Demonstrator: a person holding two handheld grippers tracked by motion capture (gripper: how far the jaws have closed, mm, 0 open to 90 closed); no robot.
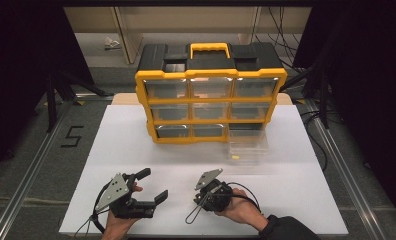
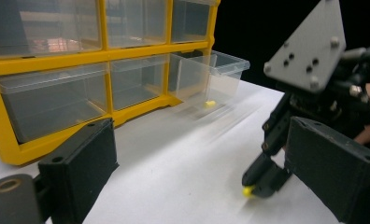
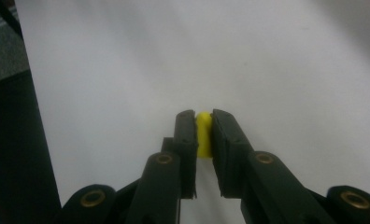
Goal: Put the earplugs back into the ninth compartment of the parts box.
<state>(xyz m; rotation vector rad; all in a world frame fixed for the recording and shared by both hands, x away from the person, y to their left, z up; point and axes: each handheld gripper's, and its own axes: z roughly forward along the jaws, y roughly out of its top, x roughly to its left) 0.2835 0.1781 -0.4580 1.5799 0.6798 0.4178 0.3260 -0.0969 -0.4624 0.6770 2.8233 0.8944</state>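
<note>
My right gripper (image 3: pixel 203 126) is shut on a small yellow piece (image 3: pixel 203 136), its tips pointing down at the white table top (image 1: pixel 136 145). The left gripper view shows that same yellow piece (image 2: pixel 247 191) at the right gripper's (image 2: pixel 260 184) tips, touching the table. My left gripper (image 1: pixel 153 185) lies open at the front left, nothing between its jaws, aimed toward the right gripper (image 1: pixel 201 200). A yellow-framed organizer (image 1: pixel 212 73) with clear drawers stands at the back. Its bottom right drawer (image 1: pixel 247 145) is pulled out, and another small yellow piece (image 1: pixel 235 157) lies inside.
The organizer has a black top with a yellow handle (image 1: pixel 210 48). Black stands and cables flank the table on both sides. A person's hands come in from the front edge. A wide stretch of white surface lies between the grippers and the organizer.
</note>
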